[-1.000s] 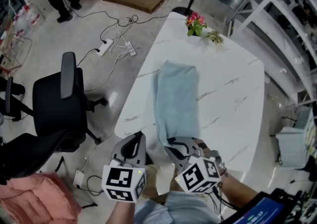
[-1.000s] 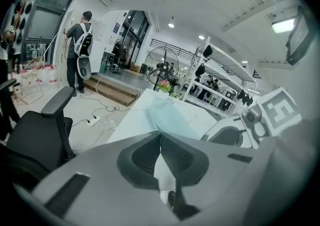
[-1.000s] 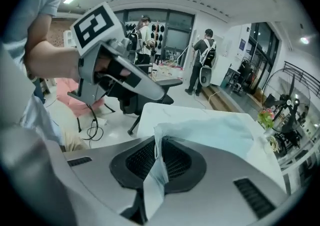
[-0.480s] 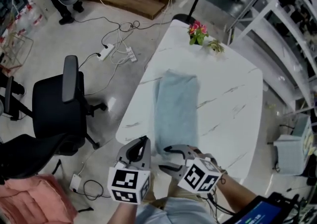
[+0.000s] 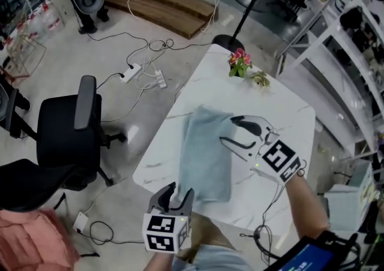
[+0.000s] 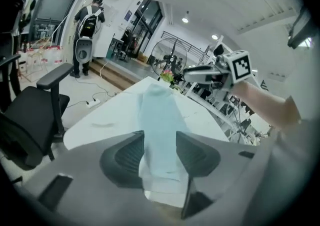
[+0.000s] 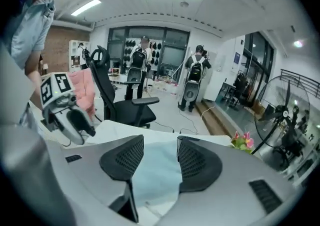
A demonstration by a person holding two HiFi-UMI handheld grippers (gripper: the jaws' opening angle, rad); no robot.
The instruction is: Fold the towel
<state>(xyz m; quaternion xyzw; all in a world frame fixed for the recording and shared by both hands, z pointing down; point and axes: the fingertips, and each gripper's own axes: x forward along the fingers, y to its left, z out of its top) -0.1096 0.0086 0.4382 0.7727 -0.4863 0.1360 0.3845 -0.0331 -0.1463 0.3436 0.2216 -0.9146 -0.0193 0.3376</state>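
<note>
My left gripper and right gripper, jaws just opened wide, held nothing; I judged the towel's far edge needed an even pinch.

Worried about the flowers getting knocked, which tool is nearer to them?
Right. The right tool is over the towel's far half, short of the flowers; the left tool is at the towel's near end.

Pink fabric partly off-frame, btm-L

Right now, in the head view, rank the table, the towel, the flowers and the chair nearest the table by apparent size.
1. Table.
2. Chair and towel: too close to split, the chair lying farther off on the floor.
3. Flowers.
</note>
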